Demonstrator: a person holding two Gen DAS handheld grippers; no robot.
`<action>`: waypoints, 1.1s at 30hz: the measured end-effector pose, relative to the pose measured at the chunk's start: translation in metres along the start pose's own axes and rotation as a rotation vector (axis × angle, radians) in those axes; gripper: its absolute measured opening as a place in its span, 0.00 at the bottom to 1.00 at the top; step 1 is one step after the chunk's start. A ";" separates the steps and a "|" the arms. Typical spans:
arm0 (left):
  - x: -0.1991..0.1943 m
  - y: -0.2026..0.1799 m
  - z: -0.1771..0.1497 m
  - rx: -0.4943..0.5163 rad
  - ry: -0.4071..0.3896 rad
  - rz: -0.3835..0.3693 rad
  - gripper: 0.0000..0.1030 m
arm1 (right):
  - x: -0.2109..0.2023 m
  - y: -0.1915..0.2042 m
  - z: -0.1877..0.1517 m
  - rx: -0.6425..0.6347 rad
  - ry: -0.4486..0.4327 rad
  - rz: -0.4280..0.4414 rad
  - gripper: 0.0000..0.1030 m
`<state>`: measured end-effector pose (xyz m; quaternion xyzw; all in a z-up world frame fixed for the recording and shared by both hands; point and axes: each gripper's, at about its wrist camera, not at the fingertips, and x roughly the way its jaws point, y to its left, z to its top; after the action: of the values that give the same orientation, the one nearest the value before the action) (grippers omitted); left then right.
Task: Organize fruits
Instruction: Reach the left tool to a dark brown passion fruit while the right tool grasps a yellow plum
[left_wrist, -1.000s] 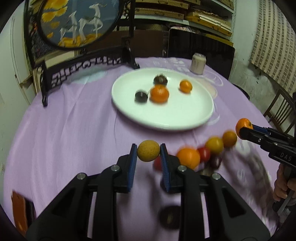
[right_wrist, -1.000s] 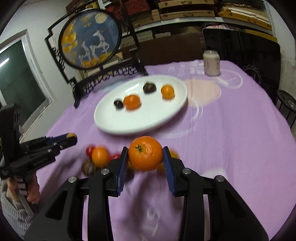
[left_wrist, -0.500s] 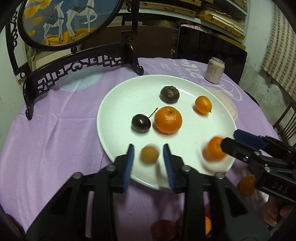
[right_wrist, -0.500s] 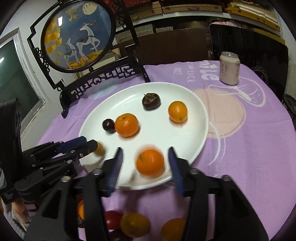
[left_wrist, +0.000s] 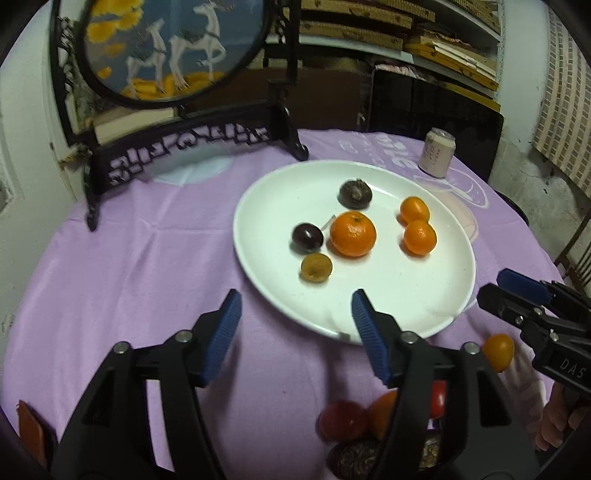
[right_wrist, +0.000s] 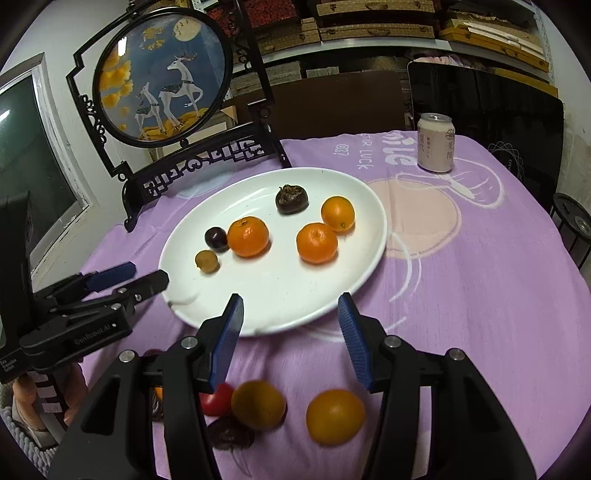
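Both tools are held wide with nothing gripped: left tool (left_wrist: 295, 325) and right tool (right_wrist: 290, 325), each at the near rim of the plate (right_wrist: 354, 295). On the plate, six fruits are seen: two mandarins (right_wrist: 247, 236), an orange kumquat (right_wrist: 337, 213), a dark cherry (right_wrist: 216, 238), a brown fruit (right_wrist: 291, 199) and a small tan one (right_wrist: 207, 261). More loose fruit (right_wrist: 334, 415) is left on the worktop (right_wrist: 480, 295), near side of the plate. A can (right_wrist: 436, 142) is seen beyond the plate.
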<state>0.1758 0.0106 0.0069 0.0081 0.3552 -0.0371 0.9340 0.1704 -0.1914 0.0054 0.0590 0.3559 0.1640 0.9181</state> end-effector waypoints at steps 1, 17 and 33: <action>-0.007 -0.001 -0.002 0.004 -0.023 0.020 0.70 | -0.002 0.001 -0.002 -0.006 -0.005 -0.004 0.52; -0.043 0.002 -0.018 0.019 -0.085 0.067 0.84 | -0.023 -0.003 -0.028 0.002 -0.010 -0.027 0.58; -0.049 0.014 -0.038 0.013 -0.038 0.099 0.93 | -0.037 -0.012 -0.055 0.029 0.021 -0.047 0.58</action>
<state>0.1155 0.0290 0.0110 0.0311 0.3363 0.0068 0.9412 0.1113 -0.2157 -0.0146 0.0622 0.3689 0.1377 0.9171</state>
